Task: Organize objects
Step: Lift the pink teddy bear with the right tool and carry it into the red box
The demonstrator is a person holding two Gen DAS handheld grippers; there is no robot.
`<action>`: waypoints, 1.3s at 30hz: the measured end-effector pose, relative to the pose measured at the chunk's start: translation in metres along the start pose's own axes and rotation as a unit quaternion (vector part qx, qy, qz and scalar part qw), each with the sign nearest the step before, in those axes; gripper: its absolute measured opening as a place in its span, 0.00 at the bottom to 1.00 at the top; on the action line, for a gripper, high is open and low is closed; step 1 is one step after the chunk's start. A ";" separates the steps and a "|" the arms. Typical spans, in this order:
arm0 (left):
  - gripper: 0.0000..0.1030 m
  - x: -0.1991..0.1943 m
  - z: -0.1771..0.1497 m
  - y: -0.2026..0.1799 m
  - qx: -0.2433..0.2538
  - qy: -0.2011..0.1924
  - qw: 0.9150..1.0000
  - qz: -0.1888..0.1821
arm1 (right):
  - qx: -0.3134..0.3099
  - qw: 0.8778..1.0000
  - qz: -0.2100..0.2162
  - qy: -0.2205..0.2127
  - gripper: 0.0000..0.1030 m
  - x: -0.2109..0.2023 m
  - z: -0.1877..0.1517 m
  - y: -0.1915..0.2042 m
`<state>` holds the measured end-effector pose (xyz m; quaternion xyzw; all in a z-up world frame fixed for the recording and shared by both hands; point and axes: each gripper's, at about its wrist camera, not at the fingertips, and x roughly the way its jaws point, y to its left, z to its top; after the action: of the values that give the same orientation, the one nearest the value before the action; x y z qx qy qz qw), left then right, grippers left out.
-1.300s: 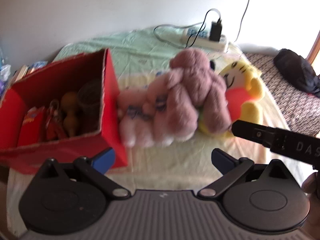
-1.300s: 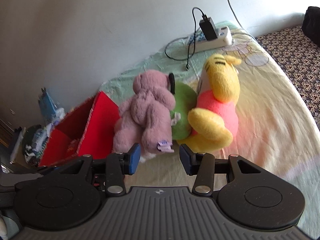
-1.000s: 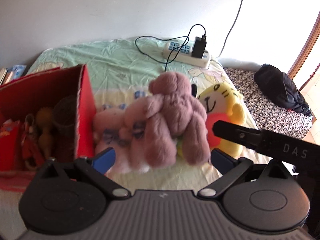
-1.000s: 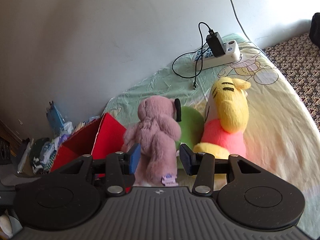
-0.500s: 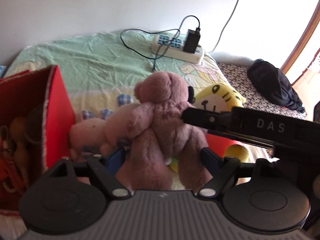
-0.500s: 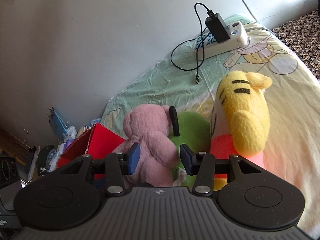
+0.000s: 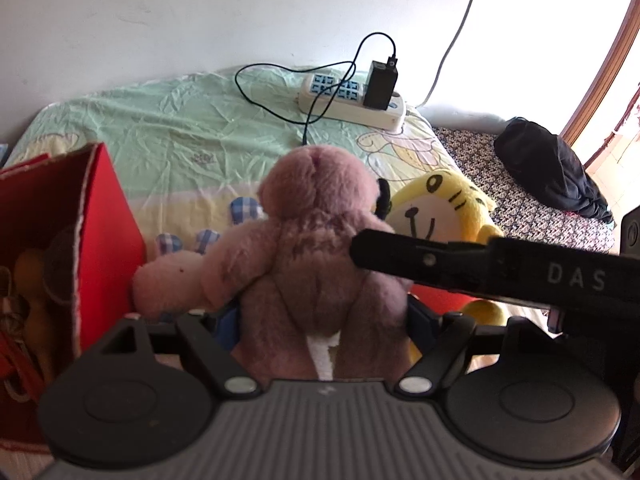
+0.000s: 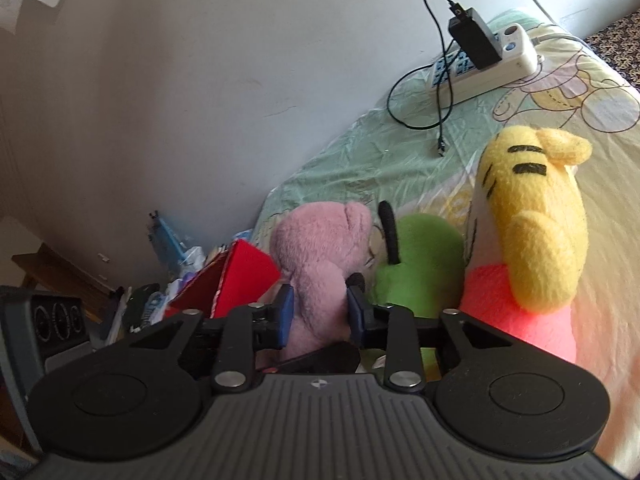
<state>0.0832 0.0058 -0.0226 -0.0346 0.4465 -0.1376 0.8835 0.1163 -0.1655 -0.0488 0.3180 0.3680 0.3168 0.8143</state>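
Observation:
A mauve teddy bear point(image 7: 316, 248) sits back-on in the left wrist view, atop a pile of plush toys on the bed. My left gripper point(image 7: 322, 320) is shut on its lower body, the blue pads sunk into the fur on both flanks. My right gripper point(image 8: 320, 312) is shut on one limb of the same bear point(image 8: 316, 248). One of its black fingers point(image 7: 440, 260) crosses the left wrist view at the bear's right side. A red cardboard box point(image 7: 100, 208) holding several small items stands open to the bear's left.
A yellow tiger plush point(image 8: 532, 216), a green plush point(image 8: 424, 264) and a pale pink plush point(image 7: 168, 280) lie against the bear. A power strip point(image 7: 352, 100) with a charger and cable rests near the wall. A black bag point(image 7: 552, 168) lies at the right.
Both grippers came in around the mauve bear and their jaws narrowed onto it. The right jaws closed on a limb, and the left camera now sits close behind the bear.

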 end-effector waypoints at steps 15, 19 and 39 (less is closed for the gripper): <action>0.77 -0.077 -0.022 0.011 -0.028 -0.072 0.997 0.005 | -0.101 0.992 0.075 -0.023 0.23 -0.020 -0.017 0.069; 0.77 -0.098 -0.029 0.032 -0.035 -0.090 0.995 0.010 | -0.126 0.988 0.086 -0.022 0.23 -0.007 -0.023 0.092; 0.77 -0.155 -0.056 0.251 -0.079 -0.091 0.990 0.077 | -0.101 0.988 0.116 0.029 0.23 0.159 -0.088 0.204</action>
<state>0.0042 0.2925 0.0181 -0.0821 0.3750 -0.0303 0.9229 0.0720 0.1005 -0.0052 0.2656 0.3184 0.4533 0.7891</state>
